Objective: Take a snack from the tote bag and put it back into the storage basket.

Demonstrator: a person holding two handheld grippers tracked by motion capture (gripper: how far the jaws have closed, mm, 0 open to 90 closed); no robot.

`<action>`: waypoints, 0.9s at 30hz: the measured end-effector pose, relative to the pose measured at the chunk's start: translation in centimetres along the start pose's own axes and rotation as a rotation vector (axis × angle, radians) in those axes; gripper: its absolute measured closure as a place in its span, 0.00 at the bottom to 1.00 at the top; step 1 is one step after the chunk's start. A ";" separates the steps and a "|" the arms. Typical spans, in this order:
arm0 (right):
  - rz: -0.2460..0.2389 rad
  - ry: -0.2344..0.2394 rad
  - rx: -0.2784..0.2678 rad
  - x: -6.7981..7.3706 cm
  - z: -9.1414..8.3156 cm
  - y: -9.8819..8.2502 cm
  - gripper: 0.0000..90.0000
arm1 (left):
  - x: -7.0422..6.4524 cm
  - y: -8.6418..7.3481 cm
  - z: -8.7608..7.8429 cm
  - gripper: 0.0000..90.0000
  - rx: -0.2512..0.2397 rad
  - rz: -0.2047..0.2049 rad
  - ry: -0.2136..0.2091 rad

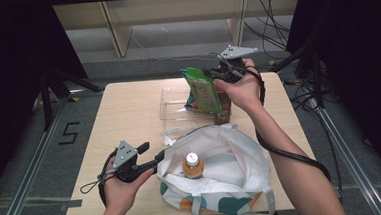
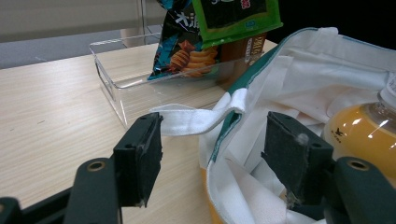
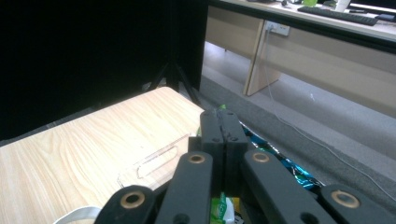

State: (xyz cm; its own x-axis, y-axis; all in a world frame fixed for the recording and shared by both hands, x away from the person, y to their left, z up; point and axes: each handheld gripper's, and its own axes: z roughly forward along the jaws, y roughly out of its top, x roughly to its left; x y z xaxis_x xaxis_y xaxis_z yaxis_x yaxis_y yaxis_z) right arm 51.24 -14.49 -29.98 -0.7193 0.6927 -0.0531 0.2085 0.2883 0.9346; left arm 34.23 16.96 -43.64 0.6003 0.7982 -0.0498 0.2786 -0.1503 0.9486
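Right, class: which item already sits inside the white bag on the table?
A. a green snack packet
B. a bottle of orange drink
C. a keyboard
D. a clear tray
B: in the high view the bottle stands inside the open bag, while the green packet is held in the right gripper above the clear tray.

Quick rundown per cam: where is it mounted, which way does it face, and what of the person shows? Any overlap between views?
High view: above the person's side, looking forward and down at the table; both forearms, left gripper and right gripper show.
Left gripper view: rides the left gripper, looks along its open jaws at the white bag and clear tray.
Right gripper view: rides the right gripper, looks over its shut jaws, pinching the green packet, across the table to the floor.
Shared: high and left gripper views both show the bag, its orange bottle and the tray.
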 end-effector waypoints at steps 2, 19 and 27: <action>-0.001 -0.012 -0.007 0.0 0.4 -0.1 1.00 | 0.0 -0.1 0.0 0.40 -0.006 -0.017 -0.004; 0.003 -0.023 0.000 0.0 2.9 -0.7 1.00 | 0.1 -0.1 0.0 0.40 0.004 0.007 -0.005; 0.009 -0.017 0.004 0.2 3.9 -1.1 1.00 | 0.0 -0.2 0.1 0.40 0.001 -0.020 -0.008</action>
State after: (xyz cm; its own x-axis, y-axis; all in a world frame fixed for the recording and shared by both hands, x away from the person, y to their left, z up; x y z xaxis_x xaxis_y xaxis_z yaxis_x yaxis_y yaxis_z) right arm 53.46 -12.13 -32.36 -0.7062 0.7062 -0.0509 0.2173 0.2846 0.9337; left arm 34.21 16.93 -43.80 0.6009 0.7961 -0.0716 0.2915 -0.1349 0.9470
